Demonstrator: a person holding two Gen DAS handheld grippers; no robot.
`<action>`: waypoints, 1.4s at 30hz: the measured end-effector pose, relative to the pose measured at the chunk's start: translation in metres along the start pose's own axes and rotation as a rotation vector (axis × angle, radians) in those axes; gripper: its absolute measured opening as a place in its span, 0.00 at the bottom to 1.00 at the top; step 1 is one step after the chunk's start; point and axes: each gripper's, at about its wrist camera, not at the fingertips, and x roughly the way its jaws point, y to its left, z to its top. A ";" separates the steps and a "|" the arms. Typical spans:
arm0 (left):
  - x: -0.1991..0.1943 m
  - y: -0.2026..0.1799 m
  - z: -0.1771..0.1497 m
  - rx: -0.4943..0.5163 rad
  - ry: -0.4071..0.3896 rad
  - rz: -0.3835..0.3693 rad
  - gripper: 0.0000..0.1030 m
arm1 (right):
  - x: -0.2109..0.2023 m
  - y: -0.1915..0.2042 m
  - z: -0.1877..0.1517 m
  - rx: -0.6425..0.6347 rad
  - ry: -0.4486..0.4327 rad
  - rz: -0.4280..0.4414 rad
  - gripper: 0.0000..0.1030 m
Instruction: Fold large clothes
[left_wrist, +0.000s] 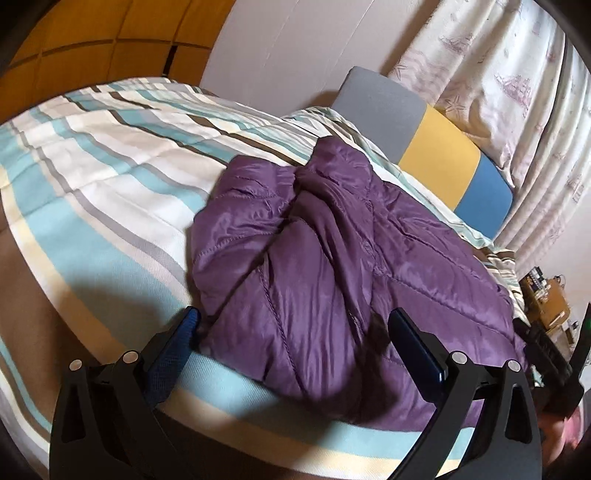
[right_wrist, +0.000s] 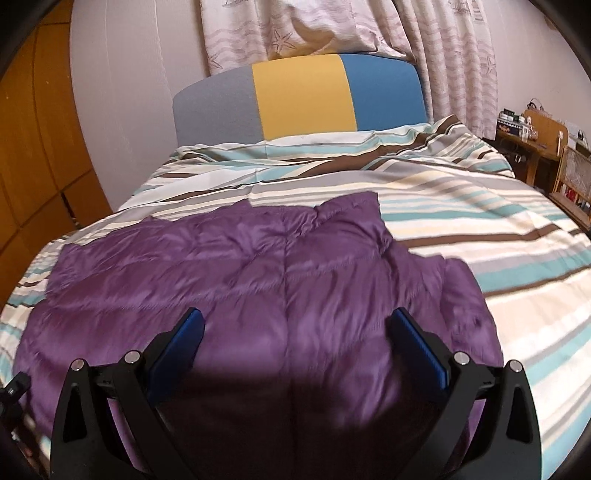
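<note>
Left hand-held black gripper (left_wrist: 293, 321) with blue finger pads (left_wrist: 188, 325): jaws spread wide, holding nothing, poised at the near edge of the bed over the rumpled end of a purple quilted puffer jacket (left_wrist: 317, 254). Left pad just beside the jacket's edge, above the striped cover; right pad over the purple fabric. Contact with the cloth impossible to judge.

Right hand-held black gripper (right_wrist: 295, 325), same blue pads (right_wrist: 194, 328): jaws likewise wide apart, empty, set above the jacket's near middle, a dark shadow on the fabric between and below the fingers.

Jacket (right_wrist: 236, 280) spread on a bedcover striped in white, teal, grey and brown (right_wrist: 480, 229), fairly flat in the right wrist view, with a central seam running away from the camera; bunched and folded over itself at the end seen from the left wrist. Lying toward the near side of the bed, well apart from the padded headboard in grey, yellow and blue panels (right_wrist: 299, 96).

Pale patterned curtains (right_wrist: 436, 44) behind the headboard. Wooden furniture with small clutter (right_wrist: 532, 140) at the far right. Orange-brown wooden panelling (left_wrist: 92, 33) at the left.
</note>
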 end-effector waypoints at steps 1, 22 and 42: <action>-0.001 0.000 -0.002 -0.010 0.003 -0.021 0.97 | -0.003 0.000 -0.003 0.000 0.004 0.010 0.98; -0.006 0.001 -0.003 -0.086 -0.004 -0.155 0.97 | -0.029 0.065 -0.060 -0.288 0.083 0.188 0.38; 0.009 -0.006 -0.003 -0.348 0.069 -0.216 0.84 | -0.023 0.061 -0.065 -0.254 0.089 0.210 0.38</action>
